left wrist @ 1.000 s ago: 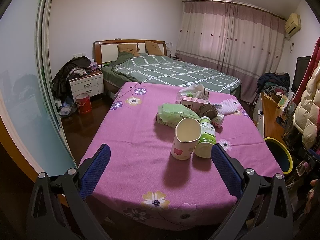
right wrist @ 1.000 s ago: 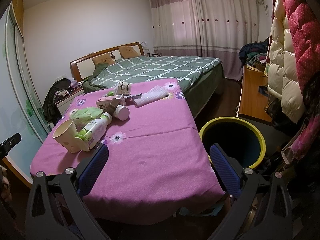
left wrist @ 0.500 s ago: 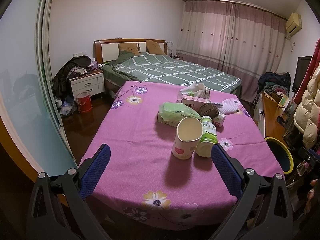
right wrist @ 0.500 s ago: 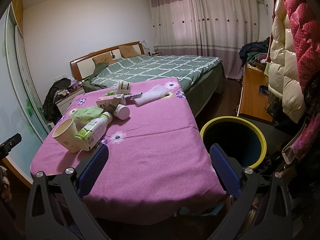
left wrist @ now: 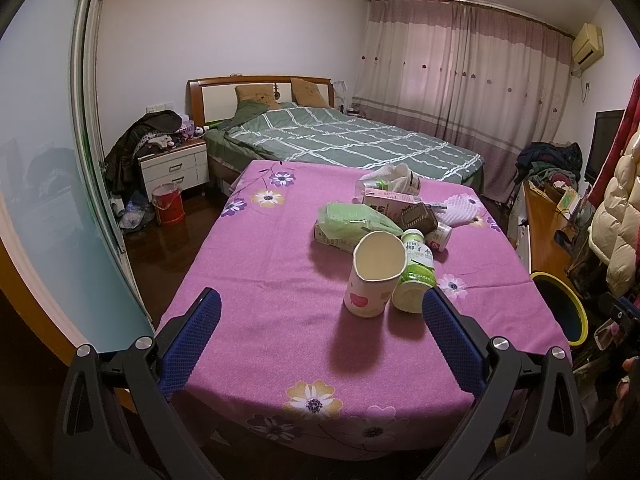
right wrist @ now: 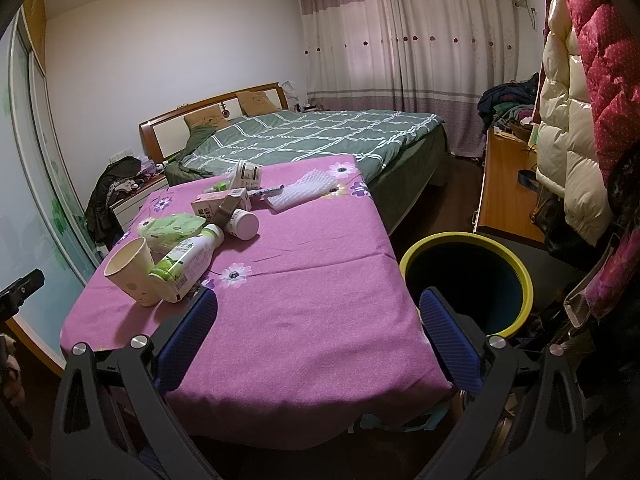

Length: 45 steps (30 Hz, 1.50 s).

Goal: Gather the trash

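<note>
Trash bin [left wrist: 576, 312] at 3 o'clock in left view: far side cut by tablecloth [left wrist: 256, 280] edge & clutter; its bottom too dark to read in right view. Bottle [left wrist: 416, 268] partly behind paper cup [left wrist: 374, 272]. Small white bottle [left wrist: 440, 236] mostly hidden by brown wrapper [left wrist: 418, 218]. Carton [left wrist: 386, 202] print too small to read. Table under the cloth unseen. Hand [left wrist: 624, 384] at 4 o'clock cut by frame edge.

Paper cup [left wrist: 374, 276] upright on counter [left wrist: 256, 280], touching bottle [left wrist: 416, 276] lying at its right. Behind them: bag [left wrist: 352, 220], carton [left wrist: 390, 200], foam sheet [left wrist: 460, 210]. Bin [right wrist: 468, 284] on floor right of counter. Bed [left wrist: 340, 140] behind counter.
</note>
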Tool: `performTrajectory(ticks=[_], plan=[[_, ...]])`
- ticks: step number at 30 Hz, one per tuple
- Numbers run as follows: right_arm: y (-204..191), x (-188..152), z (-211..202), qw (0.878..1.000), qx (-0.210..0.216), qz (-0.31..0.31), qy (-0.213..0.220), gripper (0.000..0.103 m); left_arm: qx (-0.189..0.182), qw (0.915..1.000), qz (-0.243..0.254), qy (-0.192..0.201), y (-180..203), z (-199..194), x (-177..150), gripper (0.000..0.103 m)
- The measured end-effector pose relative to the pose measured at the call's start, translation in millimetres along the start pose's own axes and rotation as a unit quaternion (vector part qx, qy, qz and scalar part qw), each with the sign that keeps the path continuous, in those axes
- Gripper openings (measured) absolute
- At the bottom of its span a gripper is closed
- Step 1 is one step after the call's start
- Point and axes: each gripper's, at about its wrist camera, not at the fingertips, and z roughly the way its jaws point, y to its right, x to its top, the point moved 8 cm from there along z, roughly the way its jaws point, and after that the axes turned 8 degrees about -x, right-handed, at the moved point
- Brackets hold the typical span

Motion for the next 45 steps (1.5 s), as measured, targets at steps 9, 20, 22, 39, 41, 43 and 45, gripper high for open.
performTrajectory(ticks=[9, 20, 22, 39, 41, 43, 45], plan=[[-5, 5, 6, 1.0, 0.007, -0.002, 0.004, 0.097, 0.002, 0.9999, 0.011, -0.003, 2, 14, 6, 0.099], [-28, 28, 63, 0.999, 0.007, -0.032, -0.017, 0.097, 0.016, 0.9999, 0.003, -0.001, -18, 68, 40, 0.099], [-33, 34, 81, 0.999, 0.004, -0.038, -0.025, 0.097, 0.018, 0.9998, 0.001, 0.002, -22, 81, 49, 0.099], [-79, 86, 270, 0.992, -0.006, -0.085, -0.095, 0.097, 0.028, 0.9991, -0.029, -0.008, -70, 228, 116, 0.099], [-84, 91, 291, 0.99, -0.016, -0.097, -0.104, 0.096, 0.03, 0.999, -0.031, -0.012, -74, 245, 120, 0.099], [-91, 93, 306, 0.988, -0.011, -0.1, -0.113, 0.096, 0.033, 0.9988, -0.031, -0.016, -79, 263, 123, 0.099], [-96, 93, 322, 0.986, -0.011, -0.104, -0.129, 0.096, 0.036, 0.9987, -0.032, -0.018, -80, 278, 125, 0.099]])
